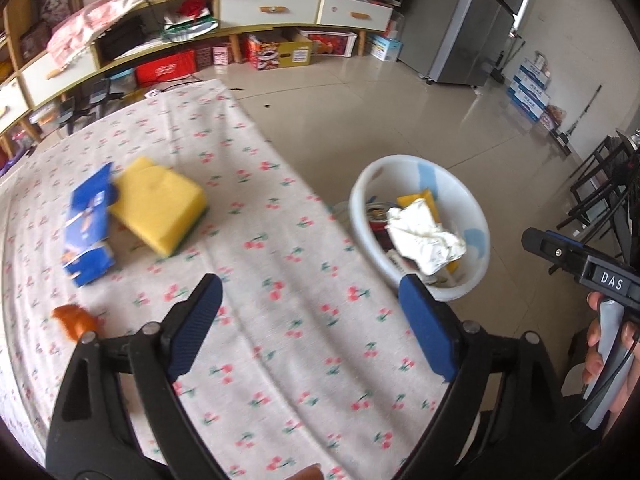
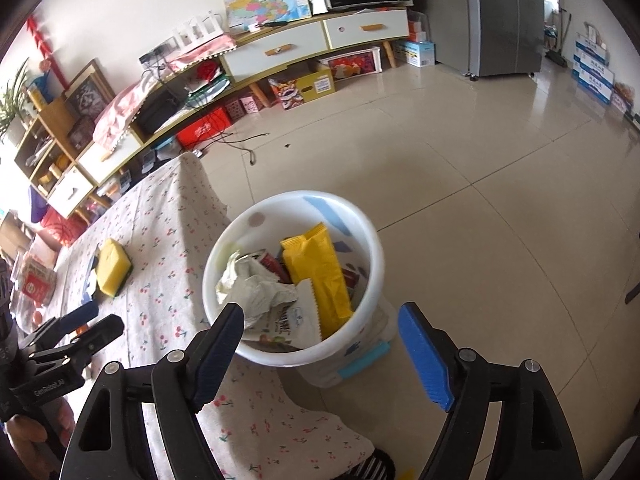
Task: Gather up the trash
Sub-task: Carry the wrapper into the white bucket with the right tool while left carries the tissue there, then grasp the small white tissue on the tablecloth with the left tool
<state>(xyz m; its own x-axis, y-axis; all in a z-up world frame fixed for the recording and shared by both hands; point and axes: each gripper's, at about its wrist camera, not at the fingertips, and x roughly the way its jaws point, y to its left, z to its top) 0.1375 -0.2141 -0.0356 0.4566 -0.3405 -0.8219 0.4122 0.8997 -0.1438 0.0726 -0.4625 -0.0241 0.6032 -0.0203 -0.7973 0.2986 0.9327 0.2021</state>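
Note:
A white bin (image 1: 478, 254) stands on the floor by the table's right edge, holding crumpled white paper (image 1: 424, 238) and wrappers. In the right wrist view the bin (image 2: 372, 248) also holds a yellow packet (image 2: 320, 272) and crumpled paper (image 2: 256, 288). On the cherry-print tablecloth (image 1: 280, 280) lie a yellow sponge (image 1: 160, 206), a blue carton (image 1: 88, 228) and an orange scrap (image 1: 74, 318). My left gripper (image 1: 312, 312) is open and empty over the cloth. My right gripper (image 2: 320, 340) is open and empty above the bin's near rim.
A long TV cabinet (image 2: 280, 48) with boxes under it runs along the far wall. A grey fridge (image 2: 500, 16) stands at the back right. Black chairs (image 1: 600, 184) stand at the right. The floor is tiled (image 2: 480, 200).

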